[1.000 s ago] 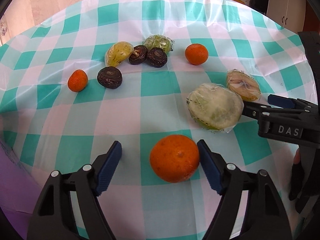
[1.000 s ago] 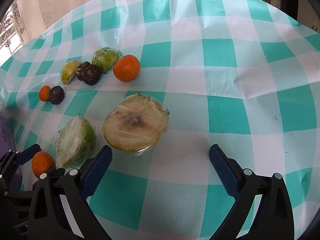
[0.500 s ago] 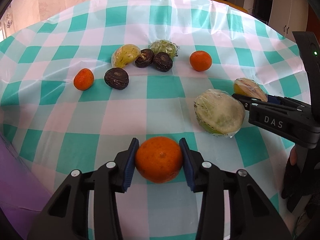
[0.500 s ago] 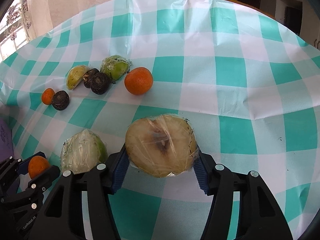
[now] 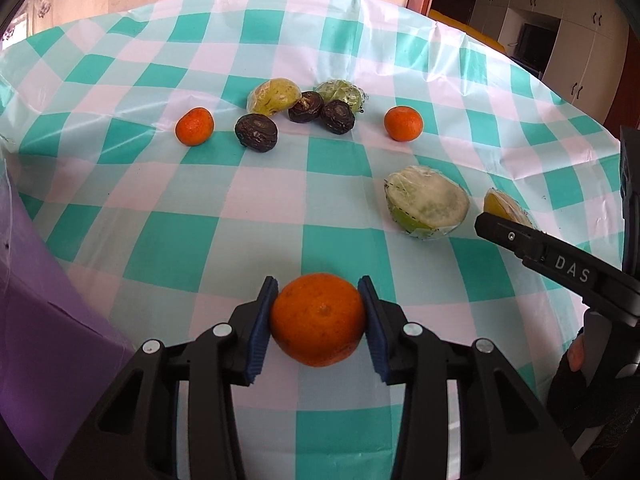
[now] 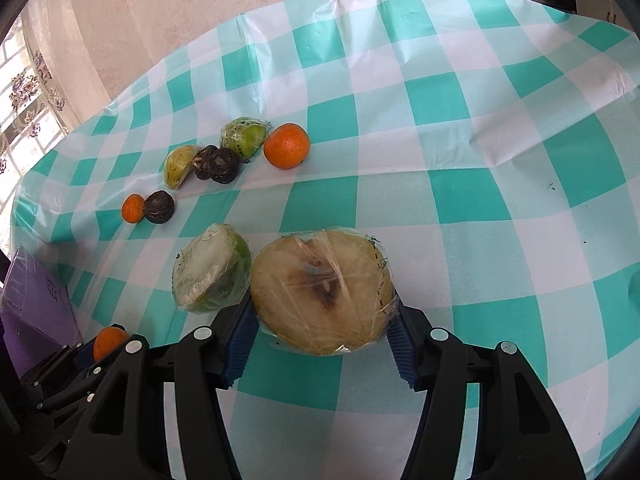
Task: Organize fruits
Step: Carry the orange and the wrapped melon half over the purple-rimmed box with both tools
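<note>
Counts, left wrist view: 3 round orange tangerines – lower centre (image 5: 318, 319), upper left (image 5: 194, 126), upper right (image 5: 403, 123). 3 dark wrinkled brown round fruits, upper centre (image 5: 256, 133) (image 5: 306, 106) (image 5: 338, 116). 4 cling-wrapped cut fruit halves: yellow-green (image 5: 274, 96) and green (image 5: 340, 92) at upper centre, pale green-skinned at right (image 5: 426, 208), brownish-cored one mostly hidden at right edge (image 5: 506, 207). 2 black two-finger grippers: (image 5: 318, 318), (image 6: 322, 320).

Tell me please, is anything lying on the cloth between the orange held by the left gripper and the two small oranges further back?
Nothing visible does. The left gripper is shut on the orange, and only bare checked tablecloth lies before the two small oranges. The dark fruits sit between those two.
</note>
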Tool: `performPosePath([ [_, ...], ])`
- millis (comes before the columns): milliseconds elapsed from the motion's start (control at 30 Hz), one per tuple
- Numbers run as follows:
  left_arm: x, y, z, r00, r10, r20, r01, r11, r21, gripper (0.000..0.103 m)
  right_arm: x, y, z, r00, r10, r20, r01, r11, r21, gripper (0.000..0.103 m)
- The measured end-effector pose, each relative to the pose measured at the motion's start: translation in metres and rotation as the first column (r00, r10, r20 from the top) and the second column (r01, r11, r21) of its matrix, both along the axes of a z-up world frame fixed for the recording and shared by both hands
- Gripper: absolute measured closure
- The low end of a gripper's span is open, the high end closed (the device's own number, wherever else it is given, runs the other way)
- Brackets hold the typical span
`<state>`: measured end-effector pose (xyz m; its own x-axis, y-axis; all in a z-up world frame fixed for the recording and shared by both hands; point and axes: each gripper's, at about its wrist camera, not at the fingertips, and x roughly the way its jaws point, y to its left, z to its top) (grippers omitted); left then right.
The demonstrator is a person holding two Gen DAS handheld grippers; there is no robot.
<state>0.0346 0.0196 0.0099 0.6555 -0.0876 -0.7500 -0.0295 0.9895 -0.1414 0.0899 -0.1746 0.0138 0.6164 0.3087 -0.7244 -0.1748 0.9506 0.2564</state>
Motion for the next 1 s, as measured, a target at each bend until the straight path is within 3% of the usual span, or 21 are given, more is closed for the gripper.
performPosePath([
  [200,-0.024,-0.003,-0.001,1.000,-0.017,0.005,0.017,1.000,-0.021,0.062,-0.024,-0.003,-0.001,1.000,0.006,-0.017,-0.005,0.999,0.047,0.046],
  [433,-0.053,-0.009,-0.002,0.999,-0.049,0.009,0.049,0.998,-0.028,0.062,-0.057,0.001,0.001,1.000,0.014,0.000,-0.014,0.999,0.040,0.046],
  [633,-0.074,-0.010,-0.001,0.998,-0.052,0.018,0.053,0.998,-0.038,0.062,-0.079,0.013,0.003,0.999,0.050,0.020,-0.050,0.999,-0.019,0.046],
  [1000,-0.144,-0.026,0.020,0.982,-0.123,0.146,0.116,0.992,0.058,0.062,-0.131,0.036,0.007,0.991,0.117,0.067,-0.107,0.985,-0.137,0.046],
])
